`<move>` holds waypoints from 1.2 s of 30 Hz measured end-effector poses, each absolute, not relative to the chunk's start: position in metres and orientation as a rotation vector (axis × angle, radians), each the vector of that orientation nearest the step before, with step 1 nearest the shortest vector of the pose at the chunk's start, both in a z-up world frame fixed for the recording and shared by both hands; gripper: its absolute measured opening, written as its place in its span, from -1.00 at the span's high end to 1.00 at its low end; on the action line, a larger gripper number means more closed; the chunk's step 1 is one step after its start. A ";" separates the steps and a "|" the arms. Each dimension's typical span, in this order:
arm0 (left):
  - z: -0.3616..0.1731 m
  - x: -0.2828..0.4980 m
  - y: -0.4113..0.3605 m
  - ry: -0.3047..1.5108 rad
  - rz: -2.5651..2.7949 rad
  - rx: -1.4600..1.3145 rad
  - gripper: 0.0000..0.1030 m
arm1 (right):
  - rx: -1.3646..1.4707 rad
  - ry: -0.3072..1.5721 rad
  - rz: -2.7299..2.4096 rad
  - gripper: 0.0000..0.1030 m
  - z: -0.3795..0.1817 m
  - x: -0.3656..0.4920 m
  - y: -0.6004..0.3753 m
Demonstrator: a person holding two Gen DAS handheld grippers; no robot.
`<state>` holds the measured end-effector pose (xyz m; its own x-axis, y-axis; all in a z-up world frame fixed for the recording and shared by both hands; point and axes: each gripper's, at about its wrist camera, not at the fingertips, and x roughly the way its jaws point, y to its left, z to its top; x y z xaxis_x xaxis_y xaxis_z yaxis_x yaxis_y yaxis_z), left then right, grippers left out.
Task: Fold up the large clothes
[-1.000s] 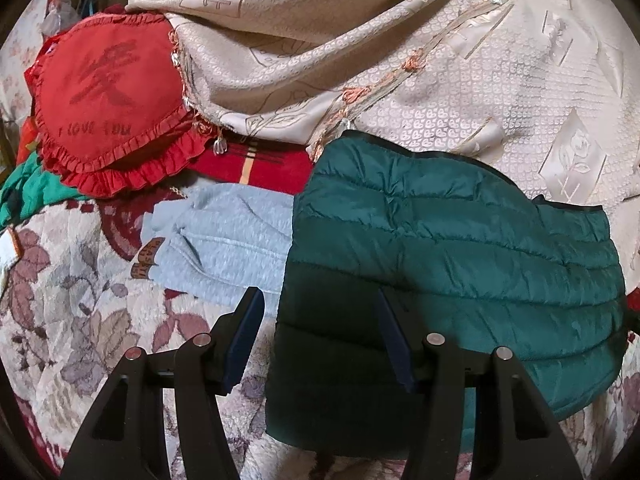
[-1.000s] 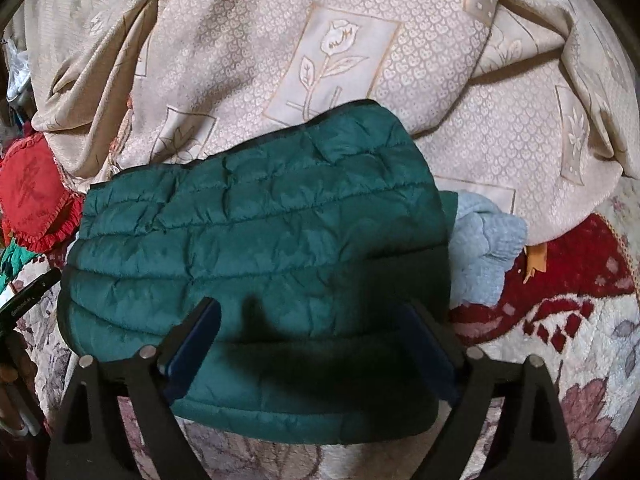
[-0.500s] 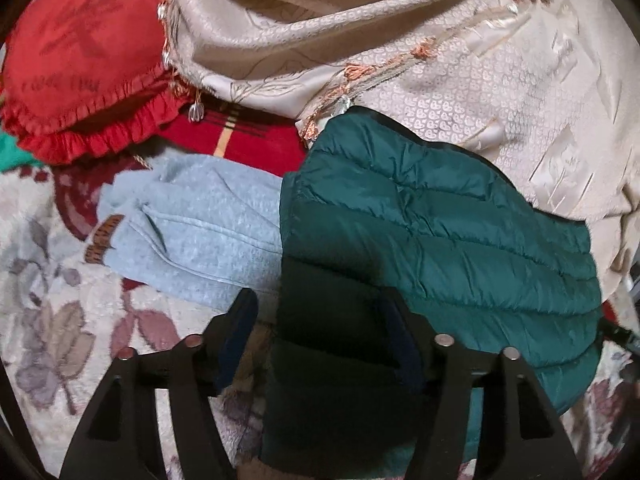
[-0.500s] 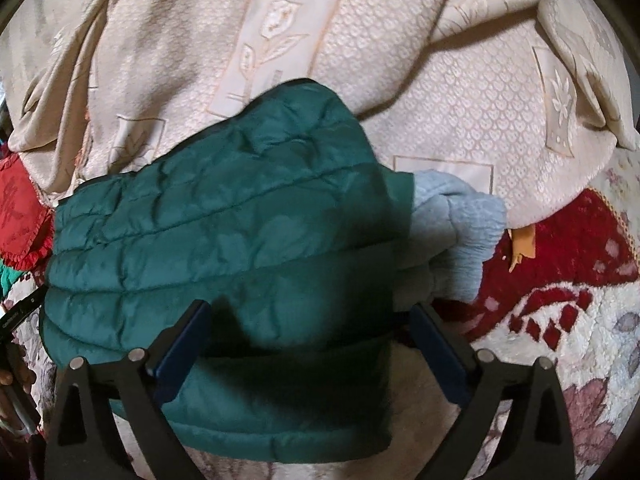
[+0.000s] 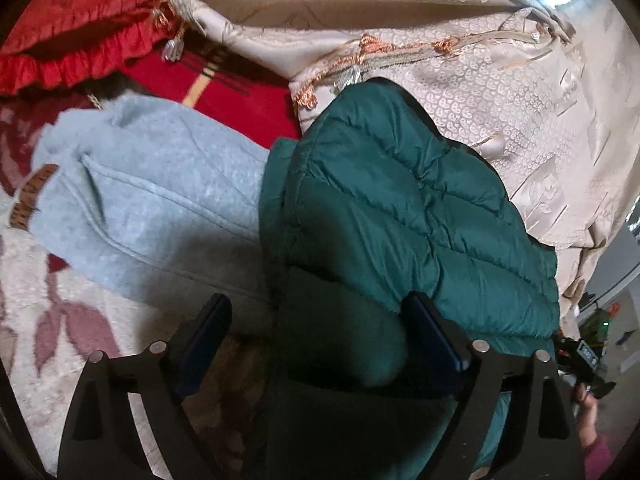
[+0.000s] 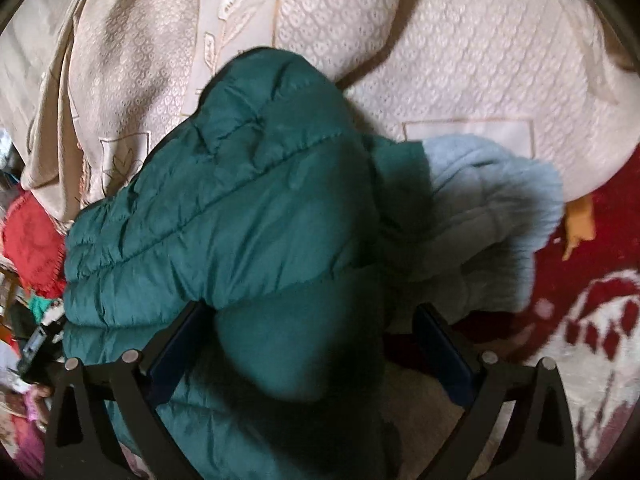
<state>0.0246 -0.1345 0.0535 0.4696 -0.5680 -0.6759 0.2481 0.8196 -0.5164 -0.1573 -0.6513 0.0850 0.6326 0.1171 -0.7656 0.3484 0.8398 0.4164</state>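
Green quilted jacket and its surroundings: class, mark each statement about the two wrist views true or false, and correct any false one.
1. The green quilted jacket lies partly over a light blue sweatshirt. True.
2. The left tongs are shut tight on the sweatshirt. False: their jaws stand apart, with a jacket edge between them.
3. A beige patterned bedspread lies beyond the jacket. True.
4. The right tongs are open. True.
5. The frilled cushion is yellow. False: it is red.
6. The sweatshirt is folded on top of the jacket. False: the jacket covers part of it.
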 end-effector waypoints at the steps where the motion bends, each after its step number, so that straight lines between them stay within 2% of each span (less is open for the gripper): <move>1: 0.053 0.026 -0.135 0.964 -0.523 -0.376 -0.47 | 0.593 0.885 -0.122 -1.00 0.081 -0.155 -0.653; 17: 0.048 0.035 -0.158 0.978 -0.542 -0.360 -0.51 | 0.661 0.946 0.042 -1.00 0.058 -0.123 -0.658; 19: 0.050 0.034 -0.162 0.977 -0.540 -0.353 -0.42 | 0.655 0.945 0.037 -0.99 0.060 -0.122 -0.654; 21: 0.056 0.031 -0.167 0.966 -0.543 -0.331 -0.17 | 0.641 0.940 0.035 -0.96 0.063 -0.123 -0.649; 23: 0.064 0.024 -0.172 0.944 -0.539 -0.280 0.04 | 0.612 0.932 0.026 -0.84 0.068 -0.125 -0.643; 24: 0.068 0.021 -0.175 0.935 -0.534 -0.255 0.14 | 0.598 0.925 0.024 -0.72 0.072 -0.127 -0.639; 25: 0.072 0.018 -0.177 0.926 -0.528 -0.234 0.20 | 0.594 0.919 0.032 -0.52 0.076 -0.129 -0.636; 26: 0.074 0.017 -0.178 0.921 -0.527 -0.227 0.30 | 0.591 0.914 0.038 -0.46 0.079 -0.131 -0.635; 28: 0.080 0.014 -0.177 0.916 -0.529 -0.227 0.47 | 0.567 0.905 0.037 -0.19 0.089 -0.134 -0.627; 30: 0.086 0.012 -0.173 0.916 -0.541 -0.242 0.65 | 0.553 0.898 0.038 -0.04 0.098 -0.140 -0.621; 33: 0.097 0.007 -0.166 0.922 -0.559 -0.284 0.79 | 0.559 0.881 0.045 0.11 0.112 -0.149 -0.613; 36: 0.112 -0.004 -0.159 0.929 -0.578 -0.299 0.84 | 0.585 0.848 0.067 0.16 0.129 -0.156 -0.603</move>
<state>-0.0035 -0.1592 0.1121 0.4631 -0.5865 -0.6645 0.3376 0.8099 -0.4796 -0.1561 -0.6031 0.1294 0.6695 0.2820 -0.6872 0.1711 0.8417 0.5122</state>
